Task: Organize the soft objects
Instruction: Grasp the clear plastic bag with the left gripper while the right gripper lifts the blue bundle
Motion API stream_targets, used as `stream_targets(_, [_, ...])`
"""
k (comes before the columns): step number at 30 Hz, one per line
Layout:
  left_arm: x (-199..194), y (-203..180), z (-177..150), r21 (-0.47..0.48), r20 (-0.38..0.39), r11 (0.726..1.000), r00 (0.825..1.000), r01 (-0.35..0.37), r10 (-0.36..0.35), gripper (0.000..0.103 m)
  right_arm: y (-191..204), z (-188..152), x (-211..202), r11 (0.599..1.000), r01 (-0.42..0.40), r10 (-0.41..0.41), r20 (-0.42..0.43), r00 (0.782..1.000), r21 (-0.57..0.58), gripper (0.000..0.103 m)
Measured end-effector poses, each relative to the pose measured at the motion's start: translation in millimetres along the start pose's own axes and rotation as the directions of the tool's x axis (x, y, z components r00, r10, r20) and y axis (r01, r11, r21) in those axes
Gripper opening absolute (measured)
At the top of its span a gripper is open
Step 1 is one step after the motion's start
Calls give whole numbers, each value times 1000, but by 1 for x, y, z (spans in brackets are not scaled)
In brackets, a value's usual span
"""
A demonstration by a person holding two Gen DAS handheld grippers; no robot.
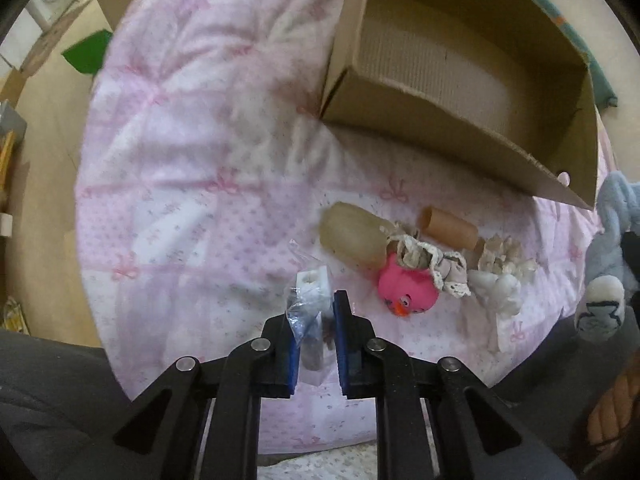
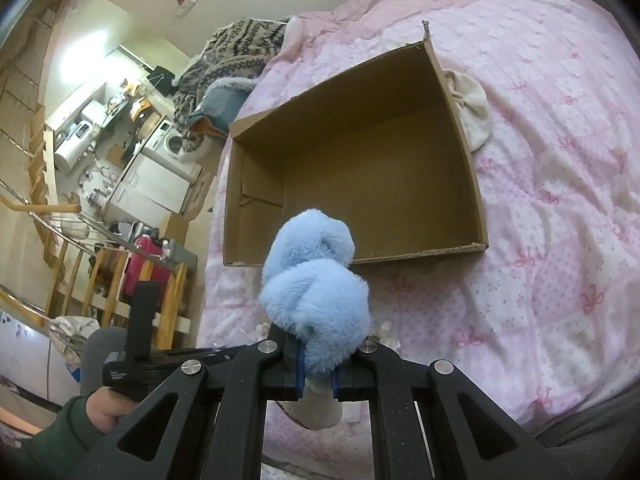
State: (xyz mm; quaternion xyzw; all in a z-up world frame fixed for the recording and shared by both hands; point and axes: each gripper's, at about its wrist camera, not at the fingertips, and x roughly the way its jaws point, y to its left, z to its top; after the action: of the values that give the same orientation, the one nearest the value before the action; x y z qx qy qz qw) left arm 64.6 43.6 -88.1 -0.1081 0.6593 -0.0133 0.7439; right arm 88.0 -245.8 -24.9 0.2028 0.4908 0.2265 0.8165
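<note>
In the left wrist view my left gripper (image 1: 316,316) points down at the pink quilt (image 1: 180,160). It is shut on a clear plastic packet (image 1: 310,300) with a white piece inside. Right of it lie a pink duck-like toy (image 1: 408,294), lace cloth (image 1: 436,268), a cardboard tube (image 1: 448,228) and a translucent beige lump (image 1: 352,236). My right gripper (image 2: 318,376) is shut on a fluffy light-blue plush (image 2: 316,292), held above the quilt just in front of the open cardboard box (image 2: 256,184). The plush also shows at the right edge (image 1: 612,240) of the left wrist view.
The box (image 1: 420,116) lies on the bed with nothing visible inside. A cream cloth (image 2: 474,114) sits behind its far corner and a grey knitted garment (image 2: 240,44) lies at the bed's end. A hand in a green sleeve (image 2: 104,404) holds the other gripper. Furniture stands beyond the bed.
</note>
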Motion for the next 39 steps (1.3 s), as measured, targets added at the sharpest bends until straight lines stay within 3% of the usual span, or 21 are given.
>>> stream_targets(10, [-30, 13, 2, -35, 98, 998, 993, -54, 57, 13, 1, -2, 0, 1000, 14, -14, 6, 1000, -19, 10])
stream_targets(17, [-58, 7, 7, -49, 224, 993, 968, -108, 116, 13, 4, -4, -3, 1000, 7, -7, 18, 1000, -5, 10])
stream_targets(26, [-81, -23, 26, 9, 326, 994, 940, -113, 103, 13, 4, 5, -11, 1000, -1, 2, 59, 998, -17, 10])
stream_targets(30, [-92, -35, 39, 52, 372, 991, 923, -122, 94, 13, 11, 16, -17, 999, 10, -5, 95, 995, -46, 10])
stream_targets(35, [-108, -53, 59, 103, 451, 983, 888, -152, 90, 13, 13, 40, -23, 999, 2, 5, 132, 991, -48, 10])
stream_targets(39, [-112, -64, 78, 122, 479, 980, 874, -159, 82, 13, 19, 60, -22, 998, 7, 3, 156, 988, -66, 10])
